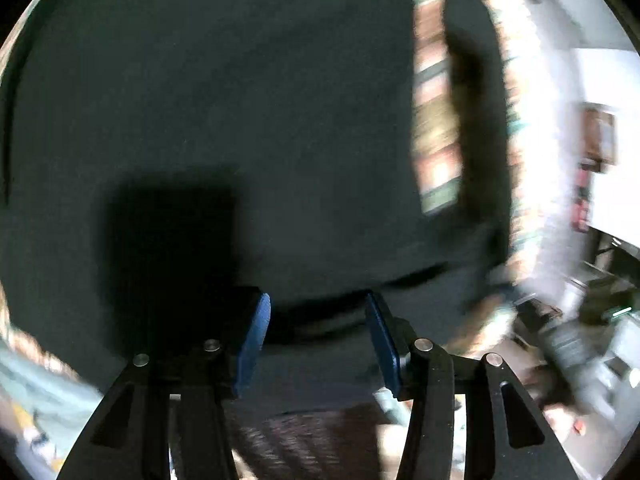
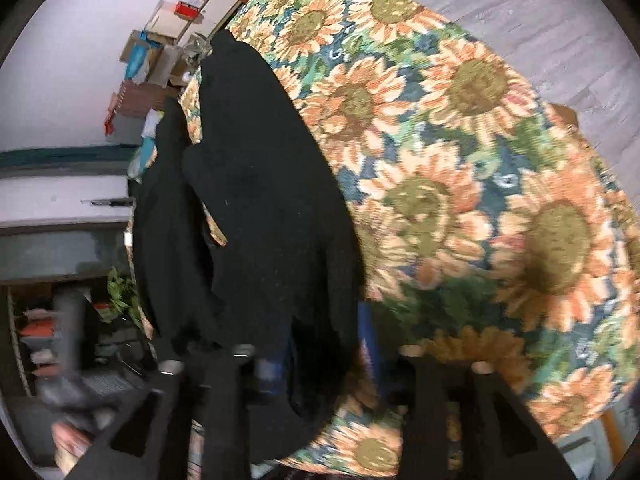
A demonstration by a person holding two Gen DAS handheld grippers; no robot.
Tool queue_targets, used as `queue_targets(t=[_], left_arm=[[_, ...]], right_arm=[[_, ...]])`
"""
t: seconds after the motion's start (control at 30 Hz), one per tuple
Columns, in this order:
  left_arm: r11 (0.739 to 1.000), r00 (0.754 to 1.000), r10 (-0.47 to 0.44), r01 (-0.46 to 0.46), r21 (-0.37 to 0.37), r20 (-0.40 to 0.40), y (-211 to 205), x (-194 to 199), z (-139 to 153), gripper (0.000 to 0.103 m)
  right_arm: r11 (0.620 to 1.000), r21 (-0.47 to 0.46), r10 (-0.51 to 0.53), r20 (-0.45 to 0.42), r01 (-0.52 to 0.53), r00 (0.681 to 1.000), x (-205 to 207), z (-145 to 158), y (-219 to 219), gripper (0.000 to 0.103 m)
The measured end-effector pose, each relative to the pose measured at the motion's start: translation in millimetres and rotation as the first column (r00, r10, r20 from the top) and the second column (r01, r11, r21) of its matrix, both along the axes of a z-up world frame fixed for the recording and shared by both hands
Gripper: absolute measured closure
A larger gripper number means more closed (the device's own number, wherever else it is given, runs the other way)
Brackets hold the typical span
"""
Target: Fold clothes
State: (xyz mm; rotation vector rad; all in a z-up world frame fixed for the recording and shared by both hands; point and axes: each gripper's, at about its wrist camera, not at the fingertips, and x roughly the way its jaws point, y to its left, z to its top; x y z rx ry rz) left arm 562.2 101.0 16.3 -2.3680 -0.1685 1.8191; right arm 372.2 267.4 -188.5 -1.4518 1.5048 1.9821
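Fingers of the left gripper stand spread, blue pads facing each other with a clear gap between them, nothing pinched; the black garment fills most of the left wrist view, spread ahead of and beneath the pads; a hem or fold edge of it runs across just beyond the fingertips, and dark cloth also shows in the gap itself; whether the pads touch the cloth cannot be told; a hard dark shadow falls on the fabric ahead of the left pad; to the right a strip of the sunflower-print tablecloth shows through, heavily blurred, with a narrow dark band of garment lying beside it; blurred room clutter at the far right edge.

Right gripper: its fingers are blurred and largely buried in black cloth; a blue pad shows on either side of a hanging fold of the garment, which passes between them; whether they are clamped on it or merely straddle it cannot be told; from there the garment stretches away in a long dark band over the left side of the table, which carries the sunflower-print cloth; the right half of that cloth is bare; part of the garment droops past the table's left edge; shelves with boxes and a green plant stand off to the left, well apart from the fingers.
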Motion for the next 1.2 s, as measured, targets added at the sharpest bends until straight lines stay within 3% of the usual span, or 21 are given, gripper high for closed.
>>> queue_targets(t=[0.1,0.2,0.4,0.6,0.77,0.83,0.93,0.97,1.03,1.2], left_arm=[[0.997,0.995,-0.065,0.062,-0.035,-0.079,45,-59,16,0.038],[0.993,0.99,-0.099,0.092,-0.072,-0.099,91,-119,10,0.038],[0.998,0.998,0.022,-0.025,-0.063,-0.051,167,-213,-22,0.038],[0.978,0.999,-0.02,0.014,-0.206,-0.027,205,-239,-67,0.038],[0.951,0.995,-0.088,0.067,-0.303,-0.056,220,-229,-71,0.038],[0.94,0.992,-0.112,0.085,-0.33,-0.066,225,-226,-72,0.042],[0.947,0.987,-0.139,0.109,-0.302,-0.077,220,-225,-67,0.05],[0.948,0.986,-0.144,0.114,-0.296,-0.083,216,-225,-65,0.072],[0.954,0.985,-0.142,0.111,-0.28,-0.094,204,-224,-57,0.092],[0.995,0.994,-0.041,0.031,-0.097,-0.105,171,-224,-29,0.096]], right_arm=[[1.0,-0.025,-0.011,-0.011,0.01,1.0,4,-3,3,0.056],[0.998,-0.061,-0.032,-0.029,0.03,0.999,7,-9,3,0.056],[0.997,-0.072,0.014,-0.039,-0.017,0.999,6,-15,-10,0.056],[0.997,-0.061,0.039,-0.063,-0.043,0.997,8,-16,-18,0.056],[0.992,-0.118,0.023,-0.101,-0.035,0.995,14,-20,-8,0.056],[0.989,-0.146,0.01,-0.111,-0.026,0.994,16,-22,-6,0.057],[0.986,-0.163,0.003,-0.114,-0.022,0.993,24,-22,-3,0.057],[0.987,-0.158,0.008,-0.113,-0.026,0.994,27,-20,-4,0.055],[0.988,-0.148,0.025,-0.11,-0.041,0.994,32,-17,-7,0.055],[0.98,-0.176,0.078,-0.112,-0.097,0.991,34,-17,-28,0.055]])
